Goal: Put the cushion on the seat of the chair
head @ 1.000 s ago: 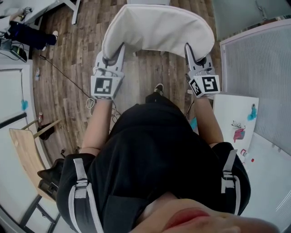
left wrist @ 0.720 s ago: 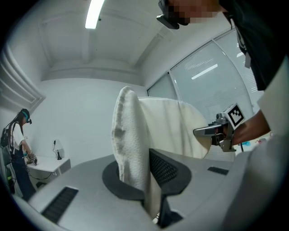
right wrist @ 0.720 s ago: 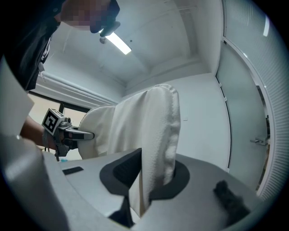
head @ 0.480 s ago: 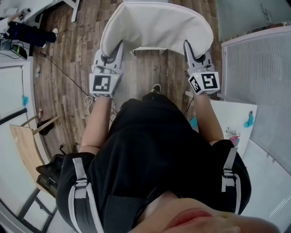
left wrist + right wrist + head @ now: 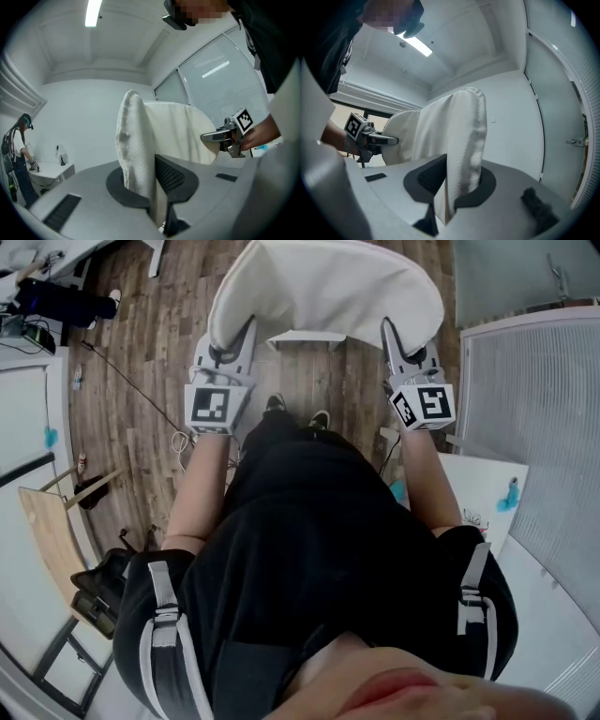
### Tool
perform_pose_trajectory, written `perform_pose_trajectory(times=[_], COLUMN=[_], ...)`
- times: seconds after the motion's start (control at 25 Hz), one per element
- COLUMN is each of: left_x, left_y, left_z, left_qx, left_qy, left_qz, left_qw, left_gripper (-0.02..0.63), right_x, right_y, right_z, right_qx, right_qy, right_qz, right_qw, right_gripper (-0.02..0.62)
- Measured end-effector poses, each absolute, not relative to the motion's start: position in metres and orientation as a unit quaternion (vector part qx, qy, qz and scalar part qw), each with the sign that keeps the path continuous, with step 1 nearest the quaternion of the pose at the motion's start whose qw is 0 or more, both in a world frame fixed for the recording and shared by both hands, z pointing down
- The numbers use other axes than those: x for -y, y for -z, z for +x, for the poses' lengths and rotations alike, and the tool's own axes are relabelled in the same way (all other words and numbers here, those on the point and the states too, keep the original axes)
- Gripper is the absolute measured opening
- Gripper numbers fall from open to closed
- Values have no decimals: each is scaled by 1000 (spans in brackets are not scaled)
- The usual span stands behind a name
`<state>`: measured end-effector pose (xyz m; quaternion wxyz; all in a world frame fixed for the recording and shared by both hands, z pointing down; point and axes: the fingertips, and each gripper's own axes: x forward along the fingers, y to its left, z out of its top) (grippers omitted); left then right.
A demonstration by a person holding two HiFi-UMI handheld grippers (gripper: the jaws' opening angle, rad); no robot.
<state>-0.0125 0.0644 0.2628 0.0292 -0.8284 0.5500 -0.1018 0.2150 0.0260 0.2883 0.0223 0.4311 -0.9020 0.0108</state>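
A white cushion (image 5: 323, 287) hangs above the wood floor ahead of me, held by its two near corners. My left gripper (image 5: 234, 338) is shut on the left corner, and my right gripper (image 5: 398, 338) is shut on the right corner. In the left gripper view the cushion (image 5: 136, 140) stands up between the left gripper's (image 5: 152, 187) pads, with the right gripper (image 5: 220, 137) beyond it. The right gripper view shows the cushion's (image 5: 459, 136) edge pinched in the right gripper (image 5: 445, 187), and the left gripper (image 5: 382, 139) across from it. I cannot make out the chair's seat.
A white frame piece (image 5: 305, 337) shows just under the cushion. A cable (image 5: 122, 381) runs over the floor at left. There is a wooden board (image 5: 52, 540) at the lower left and a white panel with drawings (image 5: 487, 493) at right. Another person (image 5: 18, 154) stands by a desk.
I have stepped forward: the floor has slid back beneath me and both shoes now show. The cushion and both grippers moved forward together, grip unchanged.
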Motion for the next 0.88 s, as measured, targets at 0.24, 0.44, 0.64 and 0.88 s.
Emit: perform_pose_trajectory(times=[0.24,0.44,0.64,0.88], left_x=[-49,-11,29,87], left_y=[-270,-281,-299,-325], left_z=[-22,-35,-51,-78], left_qx=[-549,-540,-530,-514], left_qy=[103,100,104,115], left_qz=[-829,-835,-842,-850], left_qw=[25,18,4,-16], left_gripper=[54,54,54,54], right_x=[-11,21,57,110], right_y=[-294,-302,-318,-344], right_z=[205,193,177,150], right_qx=[902,898,893,885], right_qy=[-10,-15,-26,-46], right_qz=[430,438,446,456], right_qw=[28,38,55,76], right_gripper=[57,57,57,57])
